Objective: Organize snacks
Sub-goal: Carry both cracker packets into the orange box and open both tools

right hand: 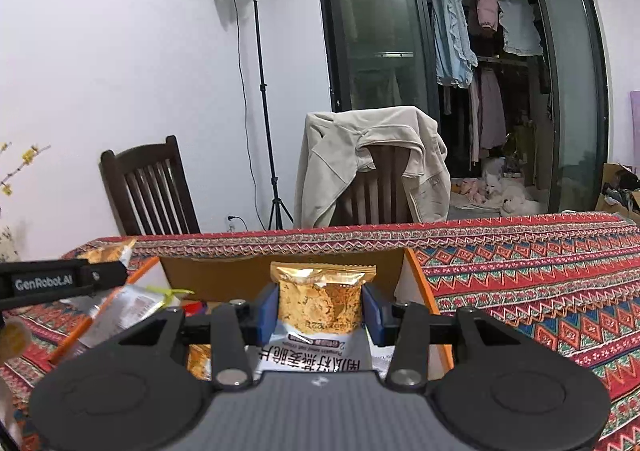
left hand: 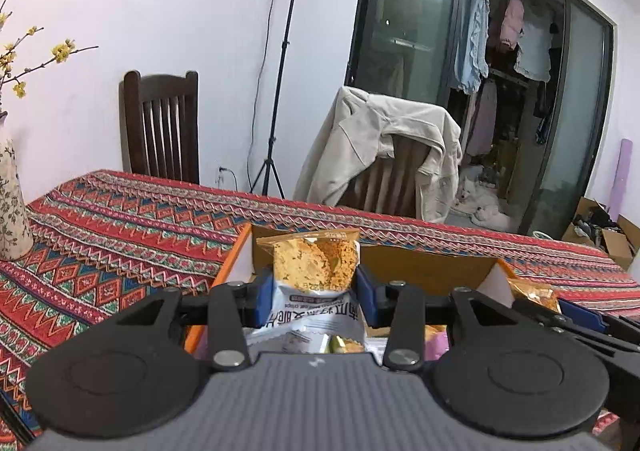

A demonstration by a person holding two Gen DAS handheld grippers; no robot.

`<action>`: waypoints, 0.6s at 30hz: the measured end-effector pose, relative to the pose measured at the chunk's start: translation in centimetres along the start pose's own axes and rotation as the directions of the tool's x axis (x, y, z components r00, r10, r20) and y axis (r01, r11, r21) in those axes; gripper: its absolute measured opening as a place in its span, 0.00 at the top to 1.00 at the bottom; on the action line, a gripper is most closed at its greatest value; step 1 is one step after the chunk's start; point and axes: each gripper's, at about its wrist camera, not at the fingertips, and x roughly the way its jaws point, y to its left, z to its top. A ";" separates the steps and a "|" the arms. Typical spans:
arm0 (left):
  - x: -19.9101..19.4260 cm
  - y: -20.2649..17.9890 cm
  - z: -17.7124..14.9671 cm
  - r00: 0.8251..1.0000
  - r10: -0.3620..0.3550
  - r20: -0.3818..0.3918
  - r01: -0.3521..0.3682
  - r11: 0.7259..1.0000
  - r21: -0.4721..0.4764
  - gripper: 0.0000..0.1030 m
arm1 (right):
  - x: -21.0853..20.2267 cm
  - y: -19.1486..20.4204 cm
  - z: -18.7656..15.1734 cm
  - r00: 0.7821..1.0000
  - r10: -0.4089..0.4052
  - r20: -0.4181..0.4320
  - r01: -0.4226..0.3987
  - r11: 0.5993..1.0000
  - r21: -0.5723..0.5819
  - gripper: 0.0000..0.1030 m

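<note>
1. The left gripper (left hand: 315, 285), a black plastic two-finger tool, carries blue rectangular pads (left hand: 262, 293) on its inner finger faces.
2. Its grey ribbed housing sits at 6 o'clock in the left wrist view, flanked by two round black discs at 8 and 4 o'clock.
3. Silver round screws fasten its black linkage arms.
4. The right gripper (right hand: 320, 313) has the same build: black fingers, blue pads (right hand: 268, 315), grey ribbed body, silver screws.
5. A white "GenRobot.AI" label marks the left gripper's black side at 9 o'clock in the right wrist view.
</note>
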 end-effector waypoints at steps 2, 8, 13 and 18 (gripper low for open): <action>0.5 0.1 -0.5 1.000 0.006 0.003 -0.006 1.000 0.016 0.58 | 0.2 -0.1 -0.7 1.000 0.000 0.009 0.000 1.000 0.005 0.58; 1.2 -0.2 -1.7 1.000 0.017 -0.001 -0.017 0.998 0.057 0.55 | 1.4 -0.4 -1.8 1.000 0.013 -0.022 -0.013 1.000 -0.009 0.55; 0.6 0.4 -1.9 0.999 0.018 0.032 -0.019 1.000 0.024 0.05 | 2.1 -1.3 -2.1 0.998 0.023 -0.061 -0.021 0.999 0.026 0.17; 0.3 0.9 -1.9 0.998 0.020 0.052 -0.019 1.000 -0.011 0.00 | 1.4 -1.4 -2.2 0.999 0.036 -0.033 -0.035 0.999 0.031 0.00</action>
